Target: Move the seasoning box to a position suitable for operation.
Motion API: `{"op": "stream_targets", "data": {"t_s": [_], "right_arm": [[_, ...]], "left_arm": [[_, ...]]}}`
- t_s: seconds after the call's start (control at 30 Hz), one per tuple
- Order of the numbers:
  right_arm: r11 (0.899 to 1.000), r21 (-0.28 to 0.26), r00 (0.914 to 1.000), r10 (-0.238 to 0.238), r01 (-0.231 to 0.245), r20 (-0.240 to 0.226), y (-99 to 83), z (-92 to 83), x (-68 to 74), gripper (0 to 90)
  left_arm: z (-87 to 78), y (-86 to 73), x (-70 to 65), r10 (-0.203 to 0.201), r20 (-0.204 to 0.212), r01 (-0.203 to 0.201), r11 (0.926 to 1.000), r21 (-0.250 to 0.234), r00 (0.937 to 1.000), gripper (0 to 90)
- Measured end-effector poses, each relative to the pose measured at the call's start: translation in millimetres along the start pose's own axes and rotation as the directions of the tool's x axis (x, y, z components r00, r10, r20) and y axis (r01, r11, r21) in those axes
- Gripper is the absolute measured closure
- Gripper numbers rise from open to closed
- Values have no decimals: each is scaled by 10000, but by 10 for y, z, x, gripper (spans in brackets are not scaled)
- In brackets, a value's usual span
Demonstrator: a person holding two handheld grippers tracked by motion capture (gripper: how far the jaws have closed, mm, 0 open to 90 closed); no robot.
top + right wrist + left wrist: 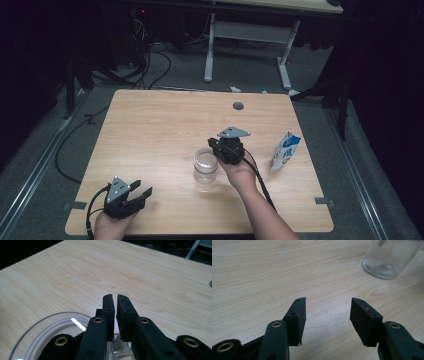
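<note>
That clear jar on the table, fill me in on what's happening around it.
A person works at a wooden table with a gripper in each hand. The right gripper hangs just over the rim of the clear jar, its fingers nearly together with nothing between them. The left gripper rests near the table's front left corner, open and empty. A blue and white carton stands to the right of the jar.
</note>
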State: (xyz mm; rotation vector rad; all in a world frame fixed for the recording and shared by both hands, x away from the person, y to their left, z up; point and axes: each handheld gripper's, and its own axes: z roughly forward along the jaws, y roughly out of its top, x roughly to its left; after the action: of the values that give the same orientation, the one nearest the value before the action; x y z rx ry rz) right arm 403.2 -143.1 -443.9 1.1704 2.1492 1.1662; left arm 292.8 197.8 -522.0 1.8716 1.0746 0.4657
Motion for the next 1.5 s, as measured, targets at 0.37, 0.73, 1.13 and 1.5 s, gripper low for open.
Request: {"op": "stream_targets", "data": {"t_s": [0.37,0.73,1.13,1.5], "right_arm": [[9987,-449,9976,-231,260,652,-329,-436,-134,792],[9995,-320,9983,-2,20,577,-1088,-561,-197,780],[9997,25,9990,241,-242,383,-1274,-546,-321,771],[10000,-48,9992,-35,37,391,-1236,-558,-260,808]], "left_arm": [[54,17,-107,378,-61,-378,9992,-118,9993,442],[293,212,-340,366,47,-364,9991,-220,9993,527],[795,670,-502,-84,161,101,9937,-1114,9998,776],[1088,916,-668,114,677,-24,9913,-1316,9976,900]]}}
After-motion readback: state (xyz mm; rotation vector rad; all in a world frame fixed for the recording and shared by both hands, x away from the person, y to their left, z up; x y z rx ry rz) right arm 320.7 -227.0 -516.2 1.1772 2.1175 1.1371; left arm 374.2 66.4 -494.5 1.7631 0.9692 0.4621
